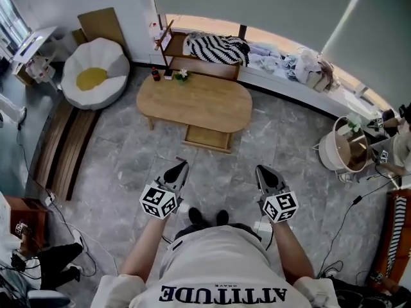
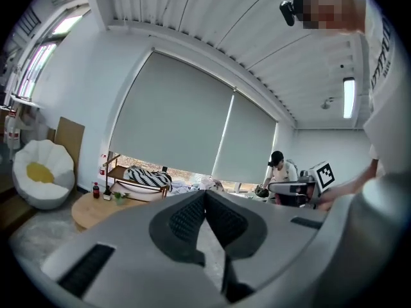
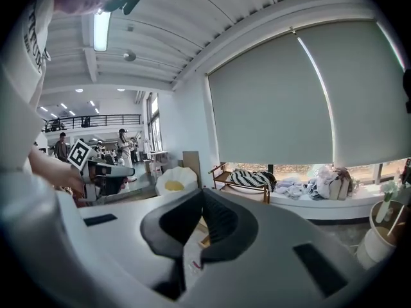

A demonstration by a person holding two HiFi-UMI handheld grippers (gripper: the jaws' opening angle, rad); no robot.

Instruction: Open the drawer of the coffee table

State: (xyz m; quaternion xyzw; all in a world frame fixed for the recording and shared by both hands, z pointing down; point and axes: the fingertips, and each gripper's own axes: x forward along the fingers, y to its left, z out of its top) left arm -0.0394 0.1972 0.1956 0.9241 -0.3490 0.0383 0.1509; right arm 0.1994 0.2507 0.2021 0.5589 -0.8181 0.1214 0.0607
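L gripper (image 1: 182,164): clenched, jaws tip to tip, nothing betw. them. Held at waist height and aimed fwd, prob. a carry pose while the task is not yet begun.
R gripper (image 1: 260,169): also clamped shut and empty. Held level with the L one, marker cube toward the body.
Gripper build: grey moulded plastic shells with dark ribbed pads on the inner faces. Each cube is white with black square markers.
Floor (image 1: 128,159): grey marbled tiles, smooth. A bare stretch lies betw. the person's feet and the table.
Drawer (image 1: 209,136): flat rectangular pale-wood piece under the table's near long side, prob. the drawer. It juts past the top toward the person. No handle can be made out, and how far out it is can't be told.
Coffee table (image 1: 192,101): straight ahead, well apart from both grippers. Oval light-wood top, matte, on short legs.
On top, far edge: small dark bottle (image 1: 155,74) and a little potted plant (image 1: 183,76), standing clear of the drawer side.
Beanbag (image 1: 95,72): far L, puffy white, scalloped, yellow centre, egg-like.
Wooden rack (image 1: 192,61): behind the table, with a black-white striped cloth (image 1: 217,49) draped on it.
Stage: approach. Judged next need is to close in and crouch to the low drawer front.
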